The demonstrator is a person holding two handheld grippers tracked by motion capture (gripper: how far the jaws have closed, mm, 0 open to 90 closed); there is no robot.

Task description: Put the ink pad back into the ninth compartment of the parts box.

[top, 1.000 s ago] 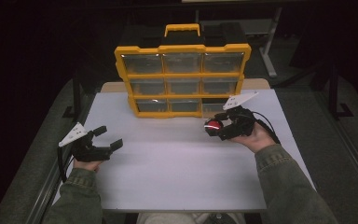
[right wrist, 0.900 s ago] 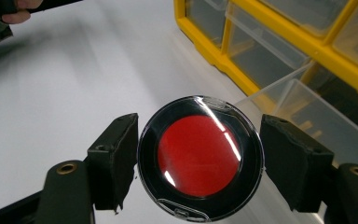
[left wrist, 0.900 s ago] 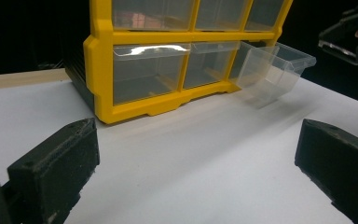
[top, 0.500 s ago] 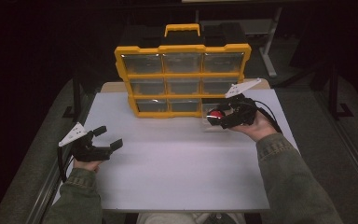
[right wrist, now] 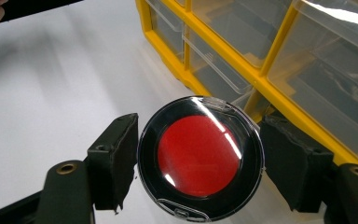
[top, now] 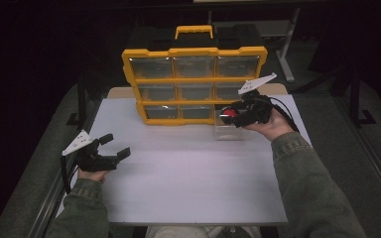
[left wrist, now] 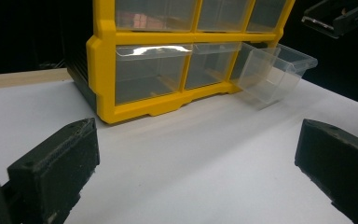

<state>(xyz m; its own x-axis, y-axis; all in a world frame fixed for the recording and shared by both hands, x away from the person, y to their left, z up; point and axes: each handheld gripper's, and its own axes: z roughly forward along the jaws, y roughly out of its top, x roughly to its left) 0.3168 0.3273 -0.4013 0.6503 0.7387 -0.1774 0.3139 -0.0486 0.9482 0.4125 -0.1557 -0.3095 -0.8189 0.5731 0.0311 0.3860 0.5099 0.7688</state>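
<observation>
The right gripper (top: 230, 115) has carried its load up and toward the yellow drawer organizer (top: 194, 52): a second ago it hung lower and nearer the person over the white tabletop (top: 188, 173), half a second ago it was already closer to the cabinet, and now it hangs directly above the clear drawer (top: 226, 132) that stands pulled out at the bottom right corner of the organizer. Its fingers (right wrist: 114, 161) are clenched on a round black case with a red centre (right wrist: 200, 157), one pad on each side of the rim, with the flat face turned to the right gripper view's camera. That puts the round case in the air just over the open drawer, so my judgement is that the carry is nearly over and the next step is to lower it and let go into that drawer. The drawer itself looks empty in the left gripper view (left wrist: 272, 70), tilted forward out of its slot. The left gripper (top: 115, 147) has kept its place near the left edge of the tabletop through all three high views, fingers (left wrist: 58, 168) released and spread wide with nothing between them.
</observation>
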